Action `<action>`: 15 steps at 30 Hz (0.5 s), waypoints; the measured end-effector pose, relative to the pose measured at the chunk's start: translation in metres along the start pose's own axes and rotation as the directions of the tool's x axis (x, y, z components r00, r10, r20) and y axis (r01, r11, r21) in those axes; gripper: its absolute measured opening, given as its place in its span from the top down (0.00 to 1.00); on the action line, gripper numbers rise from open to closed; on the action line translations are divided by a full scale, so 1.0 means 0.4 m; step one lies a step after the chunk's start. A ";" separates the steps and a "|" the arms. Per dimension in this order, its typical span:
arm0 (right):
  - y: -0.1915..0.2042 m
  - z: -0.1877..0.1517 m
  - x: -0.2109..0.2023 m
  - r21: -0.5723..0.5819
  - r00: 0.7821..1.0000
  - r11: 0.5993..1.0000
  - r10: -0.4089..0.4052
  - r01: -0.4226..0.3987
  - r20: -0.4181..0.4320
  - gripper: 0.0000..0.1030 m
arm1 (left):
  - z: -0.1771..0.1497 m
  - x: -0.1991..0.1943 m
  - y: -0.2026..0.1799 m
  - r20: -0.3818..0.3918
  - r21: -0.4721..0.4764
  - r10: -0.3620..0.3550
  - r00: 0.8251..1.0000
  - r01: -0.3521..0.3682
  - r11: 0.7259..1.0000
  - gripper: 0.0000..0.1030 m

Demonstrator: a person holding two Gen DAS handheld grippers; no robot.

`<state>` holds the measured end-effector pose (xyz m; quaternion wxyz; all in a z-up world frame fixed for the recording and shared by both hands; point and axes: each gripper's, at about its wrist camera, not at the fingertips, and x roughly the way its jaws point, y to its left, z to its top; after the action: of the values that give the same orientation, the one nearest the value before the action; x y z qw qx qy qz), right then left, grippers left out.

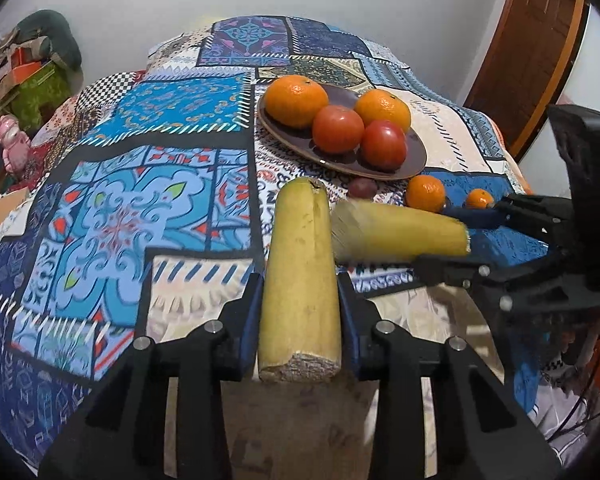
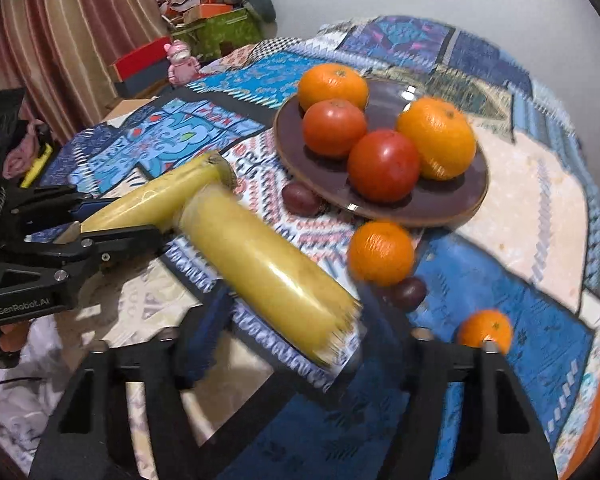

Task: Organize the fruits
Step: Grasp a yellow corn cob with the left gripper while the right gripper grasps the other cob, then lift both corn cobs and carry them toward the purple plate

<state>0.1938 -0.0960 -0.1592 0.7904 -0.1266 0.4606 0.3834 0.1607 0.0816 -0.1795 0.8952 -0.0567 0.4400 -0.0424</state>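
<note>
Left wrist view: banana piece (image 1: 300, 280) clamped lengthwise between left gripper (image 1: 300, 300) pads, cut end rearward.

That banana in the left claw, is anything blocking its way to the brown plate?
Partly. The right gripper's banana lies crosswise just beyond the left gripper's banana, and the plate already carries four fruits, leaving little bare room.

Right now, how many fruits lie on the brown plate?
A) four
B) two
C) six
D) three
A: the brown plate holds two oranges and two red tomato-like fruits; the other oranges and dark fruits lie on the cloth beside it.
</note>
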 end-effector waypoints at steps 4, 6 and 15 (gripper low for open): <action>0.023 -0.021 -0.027 -0.013 0.999 0.999 0.034 -0.034 0.003 0.64 | -0.020 -0.025 0.000 0.007 0.003 0.022 1.000 -0.022 1.000 0.66; 0.043 -0.029 -0.039 -0.029 0.997 0.997 0.073 -0.073 -0.002 0.66 | -0.026 -0.032 0.007 0.005 -0.008 0.020 1.000 -0.020 1.000 0.66; 0.055 0.012 -0.003 -0.024 0.997 0.996 0.082 -0.081 0.010 0.63 | -0.006 -0.004 0.018 -0.007 -0.033 0.004 1.000 -0.004 0.999 0.66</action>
<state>0.1807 -0.0788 -0.1523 0.7751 -0.1148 0.4567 0.4213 0.1582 0.0887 -0.1806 0.8928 -0.0705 0.4437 -0.0334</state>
